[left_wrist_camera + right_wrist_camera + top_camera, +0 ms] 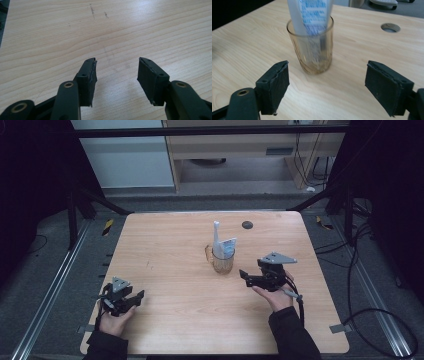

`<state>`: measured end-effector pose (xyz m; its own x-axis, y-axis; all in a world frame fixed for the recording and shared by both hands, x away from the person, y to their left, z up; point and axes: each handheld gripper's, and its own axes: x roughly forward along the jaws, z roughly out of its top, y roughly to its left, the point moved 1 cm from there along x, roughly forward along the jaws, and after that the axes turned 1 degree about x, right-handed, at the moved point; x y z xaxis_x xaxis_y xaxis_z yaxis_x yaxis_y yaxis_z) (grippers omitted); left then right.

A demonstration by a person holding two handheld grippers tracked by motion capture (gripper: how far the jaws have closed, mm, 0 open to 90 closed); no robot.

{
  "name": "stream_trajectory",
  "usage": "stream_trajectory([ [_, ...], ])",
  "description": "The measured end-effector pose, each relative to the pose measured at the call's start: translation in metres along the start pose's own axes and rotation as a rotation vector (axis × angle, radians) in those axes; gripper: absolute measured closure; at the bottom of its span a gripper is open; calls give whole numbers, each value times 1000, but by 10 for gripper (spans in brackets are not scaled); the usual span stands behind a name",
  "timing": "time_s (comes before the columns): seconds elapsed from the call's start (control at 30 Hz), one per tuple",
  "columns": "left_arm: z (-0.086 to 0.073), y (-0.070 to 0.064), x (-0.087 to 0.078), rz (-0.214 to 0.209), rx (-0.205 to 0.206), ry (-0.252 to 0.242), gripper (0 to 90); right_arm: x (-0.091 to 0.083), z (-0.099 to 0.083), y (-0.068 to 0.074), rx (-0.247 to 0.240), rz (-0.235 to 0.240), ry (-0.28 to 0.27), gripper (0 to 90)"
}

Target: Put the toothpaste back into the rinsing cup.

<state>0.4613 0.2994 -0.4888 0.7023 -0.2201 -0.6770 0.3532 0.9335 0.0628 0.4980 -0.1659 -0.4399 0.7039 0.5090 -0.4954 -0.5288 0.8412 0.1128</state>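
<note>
An amber glass mug [221, 261] stands upright near the middle of the wooden table [170, 315]. A white toothbrush [216, 236] and a white-and-blue toothpaste tube [227, 246] stick out of it. In the right gripper view the glass [317, 50] with the tube [310, 15] stands just beyond the open jaws. My right gripper [245, 276] is open, a short way right of the mug and apart from it. My left gripper [140, 296] rests low at the table's front left, open with nothing between its pads [90, 75].
A round cable hole [247, 225] sits near the table's far edge, also seen as the hole [390, 27] beyond the glass. Black frame bars and cables surround the table. Bare wood lies between the two grippers.
</note>
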Motion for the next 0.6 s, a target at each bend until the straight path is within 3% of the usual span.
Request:
stream_trajectory([
  [0.13, 0, 0, 0, -3, 2, 3, 475, -10, -11, -8, 1, -23, 13, 173],
  [0.33, 0, 0, 0, -8, 3, 8, 446, -28, -35, -32, 49, -73, 40, 151],
  [0.6, -1, 0, 2, -10, 2, 11, 393, -41, -60, -44, 65, -108, 91, 131],
])
